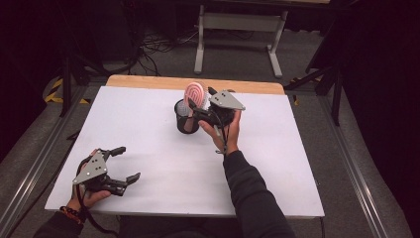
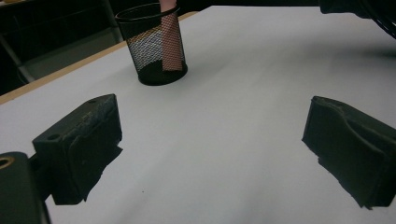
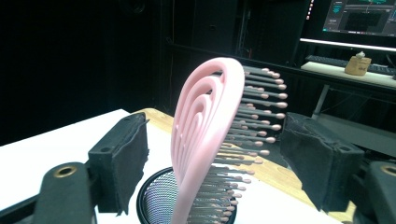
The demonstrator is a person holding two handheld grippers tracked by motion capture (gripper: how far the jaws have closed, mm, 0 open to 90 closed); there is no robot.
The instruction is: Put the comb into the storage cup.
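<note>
brush: we see the pink plastic hairbrush (image 3: pixel 205 140) standing handle-down in the black wire-mesh cup (image 1: pixel 186 119)
right gripper (image 1: pixel 198 110): jaws parted either side of brush head, not touching
left gripper (image 1: pixel 126 164): wide, nothing held, well away

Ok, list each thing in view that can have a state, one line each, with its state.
Brush: upright, handle down in the cup, head above the rim, between the right gripper's pads but not pressed.
Cup: upright on the table, holding the brush.
Right gripper: open, at the brush head.
Left gripper: open, empty, low over the table.
</note>
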